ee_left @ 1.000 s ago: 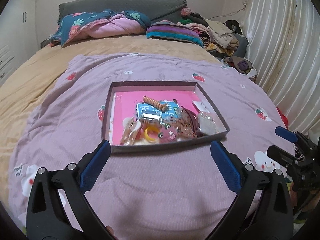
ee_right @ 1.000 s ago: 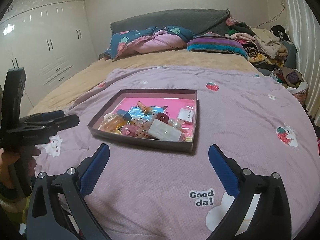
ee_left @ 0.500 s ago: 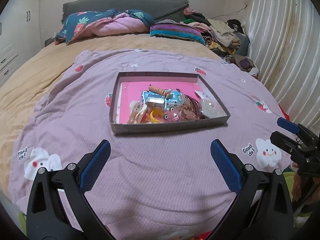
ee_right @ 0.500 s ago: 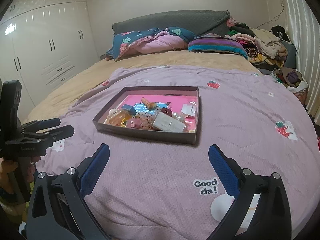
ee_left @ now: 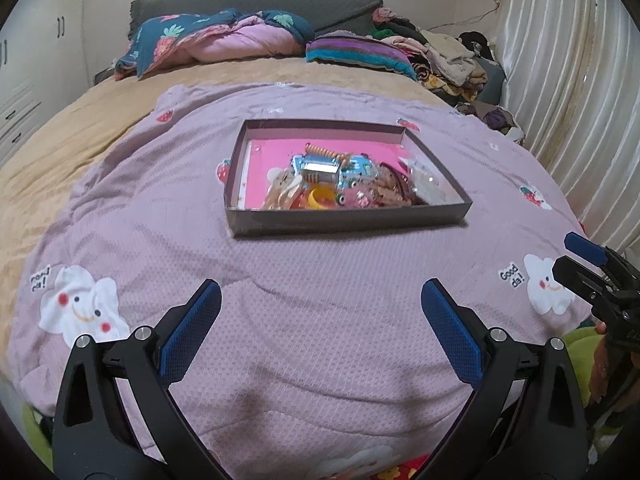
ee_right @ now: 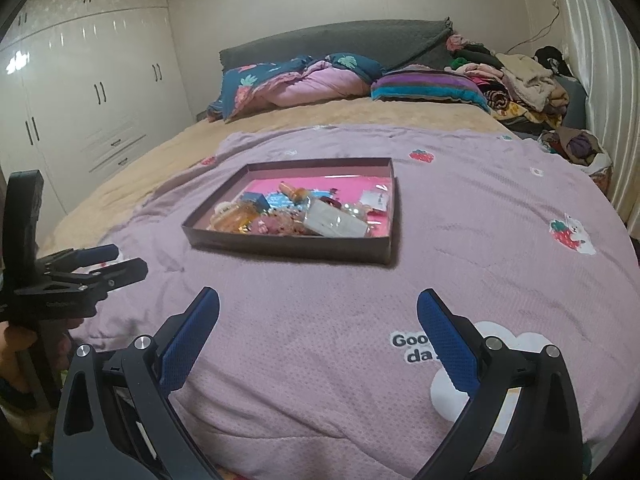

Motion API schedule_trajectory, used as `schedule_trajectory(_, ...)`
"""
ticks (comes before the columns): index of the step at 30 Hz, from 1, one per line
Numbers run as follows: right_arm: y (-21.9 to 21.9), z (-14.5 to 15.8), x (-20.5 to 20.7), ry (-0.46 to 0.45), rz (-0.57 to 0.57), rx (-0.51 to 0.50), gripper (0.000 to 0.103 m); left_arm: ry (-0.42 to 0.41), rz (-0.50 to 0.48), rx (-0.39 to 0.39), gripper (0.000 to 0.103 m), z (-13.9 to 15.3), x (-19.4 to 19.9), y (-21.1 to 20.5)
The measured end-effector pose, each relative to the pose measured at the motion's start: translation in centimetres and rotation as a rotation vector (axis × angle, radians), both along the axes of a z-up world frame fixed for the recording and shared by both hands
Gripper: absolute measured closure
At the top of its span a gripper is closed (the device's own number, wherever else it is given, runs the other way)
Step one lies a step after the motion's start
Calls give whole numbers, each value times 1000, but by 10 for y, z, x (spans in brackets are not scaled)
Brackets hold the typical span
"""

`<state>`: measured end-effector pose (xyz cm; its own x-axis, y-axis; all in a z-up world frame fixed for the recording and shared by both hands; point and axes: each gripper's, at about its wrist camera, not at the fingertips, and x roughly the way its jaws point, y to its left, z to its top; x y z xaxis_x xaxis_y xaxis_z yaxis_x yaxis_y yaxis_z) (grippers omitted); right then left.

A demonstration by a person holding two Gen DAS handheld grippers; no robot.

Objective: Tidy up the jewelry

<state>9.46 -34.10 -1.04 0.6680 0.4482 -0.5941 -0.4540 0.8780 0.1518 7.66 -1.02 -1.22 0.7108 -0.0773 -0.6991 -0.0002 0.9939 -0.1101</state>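
1. Left wrist view: the left tool (ee_left: 320, 312) hangs above the lilac blanket (ee_left: 320, 340) with its blue-padded fingers spread wide and nothing between them.
2. Ahead of it, well apart, a shallow dark box (ee_left: 348, 216) with a pink floor rests on the blanket; jewelry (ee_left: 344, 184) lies heaped toward its near and right side.
3. At the right edge, the right tool (ee_left: 576, 258) shows from the side.
4. Right wrist view: the right tool (ee_right: 318, 312) is likewise spread wide and empty, near the "Good da" cloud print (ee_right: 424, 348).
5. The box (ee_right: 288, 246) sits ahead, slightly left.
6. Behind it lie pillows (ee_right: 304, 80), a clothes pile (ee_right: 520, 84) and white wardrobes (ee_right: 80, 112).
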Motion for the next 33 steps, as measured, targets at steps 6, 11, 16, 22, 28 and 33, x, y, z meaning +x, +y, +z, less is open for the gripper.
schedule_trajectory(6,5,-9,-2,-5,1,-9,4,5,6,-7,9,-11,-4,0)
schedule_trajectory(11,8,-18,-2,17,11,-18,4,6,8,-15,9,-17,-6,-1)
schedule_trajectory(16,12,-22,-3,29,22,-25,4,7,10,-18,9,-18,-7,-2)
schedule_trajectory(22,13,-23,-3,37,19,-23,4,8,20,-22,9,-18,-8,-3)
schedule_trajectory(28,13,-24,-1,41,19,-24,4,9,31,-20,9,-17,-8,-2)
schedule_trajectory(33,12,-22,-1,43,21,-25,4,9,37,-22,9,-16,-10,0)
